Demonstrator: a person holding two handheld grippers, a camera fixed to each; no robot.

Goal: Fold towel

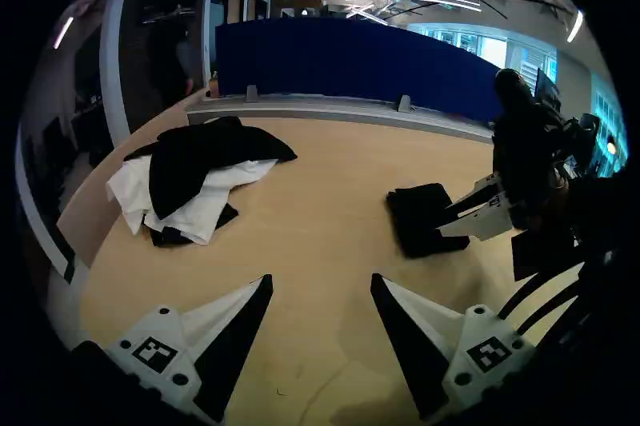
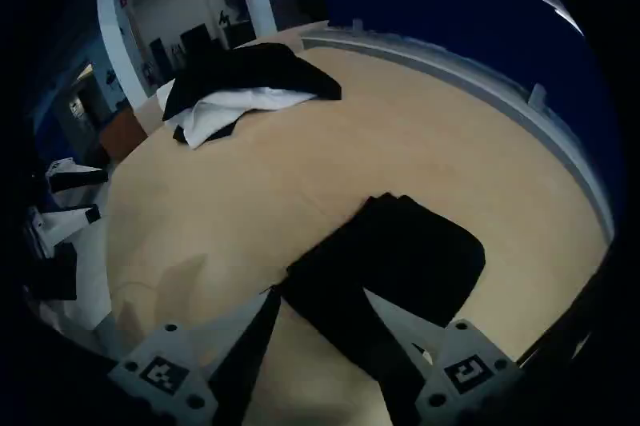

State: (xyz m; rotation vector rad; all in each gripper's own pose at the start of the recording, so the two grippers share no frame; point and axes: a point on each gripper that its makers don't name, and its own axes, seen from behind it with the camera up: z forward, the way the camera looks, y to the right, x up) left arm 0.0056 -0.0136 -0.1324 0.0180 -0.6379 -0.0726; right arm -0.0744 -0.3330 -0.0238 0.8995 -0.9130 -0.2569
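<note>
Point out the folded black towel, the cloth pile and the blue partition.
folded black towel [image 2: 400, 258]: right gripper view, middle of its top.
cloth pile [image 1: 192, 162]: left gripper view, black top layer.
blue partition [image 1: 360, 58]: left gripper view, front panel.

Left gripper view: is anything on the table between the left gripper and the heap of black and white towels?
Nothing visible. Bare table lies between the open left gripper and the heap of towels. The folded black towel sits off to the side, by the right gripper.
</note>
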